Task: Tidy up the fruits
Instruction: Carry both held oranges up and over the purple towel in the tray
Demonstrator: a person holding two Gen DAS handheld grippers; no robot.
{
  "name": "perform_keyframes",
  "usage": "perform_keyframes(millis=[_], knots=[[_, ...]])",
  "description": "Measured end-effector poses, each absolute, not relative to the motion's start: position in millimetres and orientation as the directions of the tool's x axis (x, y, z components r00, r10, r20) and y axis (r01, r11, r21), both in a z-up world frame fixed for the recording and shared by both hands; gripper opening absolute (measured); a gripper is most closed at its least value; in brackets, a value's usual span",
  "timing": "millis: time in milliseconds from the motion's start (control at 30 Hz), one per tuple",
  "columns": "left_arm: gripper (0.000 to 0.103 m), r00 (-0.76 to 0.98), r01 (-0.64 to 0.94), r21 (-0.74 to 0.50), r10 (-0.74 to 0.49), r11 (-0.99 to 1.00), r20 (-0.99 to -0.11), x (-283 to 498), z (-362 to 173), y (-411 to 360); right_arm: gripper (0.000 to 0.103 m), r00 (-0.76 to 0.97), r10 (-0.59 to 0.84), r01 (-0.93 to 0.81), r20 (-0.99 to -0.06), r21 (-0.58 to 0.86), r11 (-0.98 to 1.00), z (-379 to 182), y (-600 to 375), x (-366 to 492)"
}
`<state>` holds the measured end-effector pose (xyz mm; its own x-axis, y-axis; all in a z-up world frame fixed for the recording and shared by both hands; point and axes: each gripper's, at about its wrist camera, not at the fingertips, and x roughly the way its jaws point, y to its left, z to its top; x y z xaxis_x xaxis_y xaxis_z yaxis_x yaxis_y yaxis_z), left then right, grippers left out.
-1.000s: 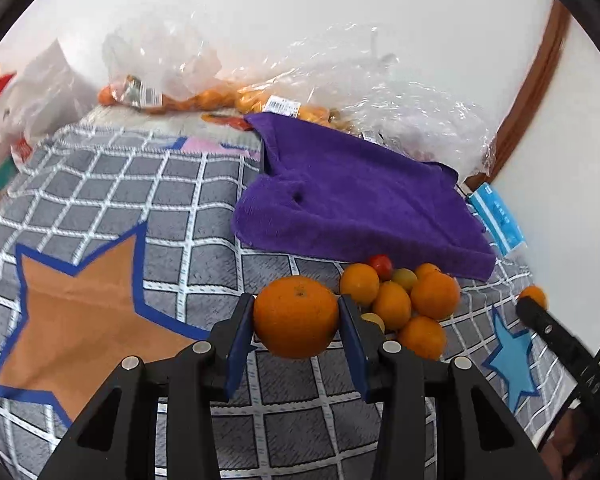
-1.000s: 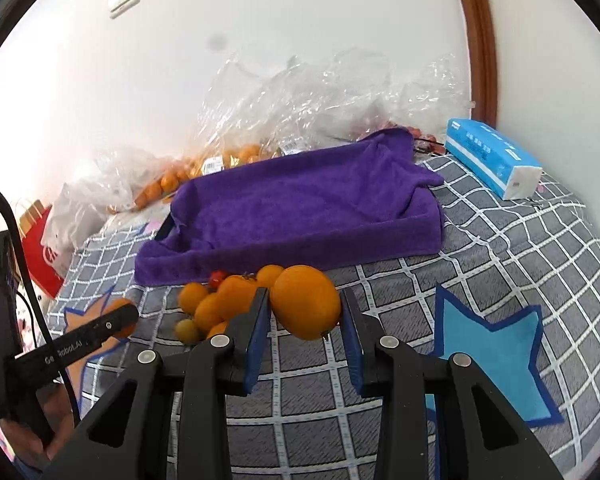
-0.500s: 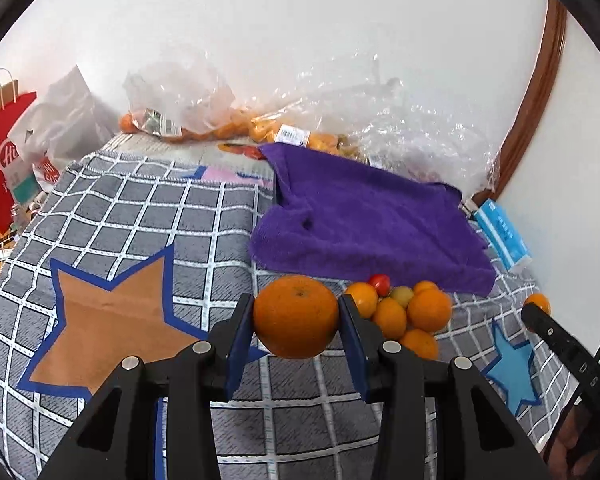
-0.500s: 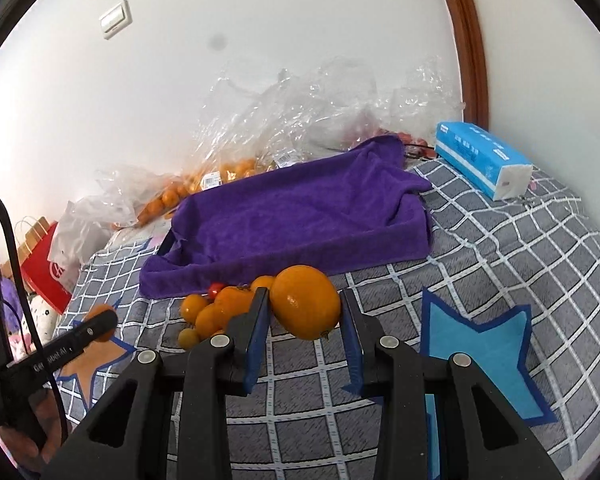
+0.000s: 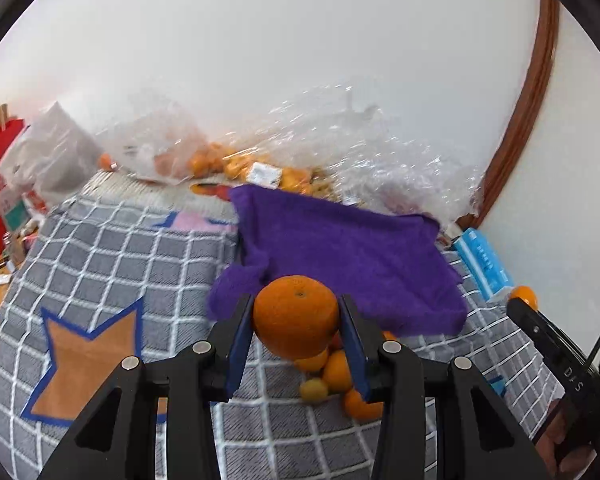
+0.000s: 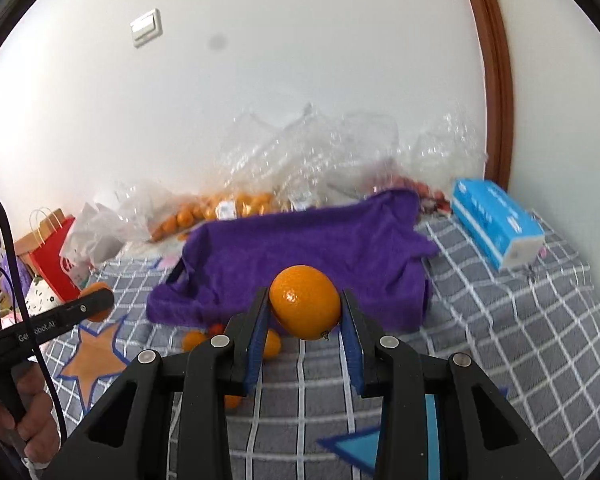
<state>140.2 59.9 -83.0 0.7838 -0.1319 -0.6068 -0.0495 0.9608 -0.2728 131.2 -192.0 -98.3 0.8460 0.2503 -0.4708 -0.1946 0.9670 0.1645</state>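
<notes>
left gripper point(image 5: 296, 340): pinching a round deep-orange orange point(image 5: 295, 315)
right gripper point(image 6: 304, 336): pinching a glossy oval orange point(image 6: 305, 302)
target: purple terry towel point(image 5: 348, 256), straight ahead of both grippers, beyond the loose fruit pile point(image 5: 332, 376)

A bed covered by a grey checked blanket point(image 6: 520, 320) with orange and blue star patches is carrying the items. A purple towel point(image 6: 300, 248) is lying spread across the middle of the blanket. A small pile of loose oranges point(image 5: 340, 372) is sitting on the blanket just in front of the towel's near edge. A blue tissue pack point(image 6: 496, 224) is resting on the blanket to the right of the towel. Clear plastic bags of fruit point(image 6: 236, 204) are lying along the wall behind the towel.
</notes>
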Motion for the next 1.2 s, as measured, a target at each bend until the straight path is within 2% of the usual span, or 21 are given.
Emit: perform_keyframes(millis=[400, 667, 900, 1067, 1200], knots=[[0.04, 0.772, -0.068, -0.277, -0.125, 0.958, -0.623, 203.0, -82.3, 63.4, 0.035, 0.855, 0.272, -0.218, -0.442, 0.171, 0.961, -96.6, -196.5, 189.3], [0.04, 0.789, -0.034, -0.316, -0.169, 0.948, -0.591, 234.1, -93.1, 66.5, 0.035, 0.853, 0.291, -0.264, -0.433, 0.121, 0.957, -102.0, -178.8, 221.0], [0.04, 0.763, -0.054, -0.354, -0.19, 0.933, -0.618, 246.2, -129.9, 73.8, 0.035, 0.834, 0.286, -0.249, -0.472, 0.14, 0.958, -131.6, -173.9, 248.1], [0.04, 0.764, -0.067, -0.354, -0.18, 0.933, -0.62, 251.4, -141.9, 71.4, 0.035, 0.82, 0.251, -0.205, -0.514, 0.146, 0.968, -149.5, -185.6, 260.3], [0.04, 0.763, -0.06, -0.382, -0.204, 0.922, -0.614, 252.4, -148.3, 71.5, 0.035, 0.829, 0.218, -0.171, -0.515, 0.139, 0.975, -152.7, -194.5, 261.8]])
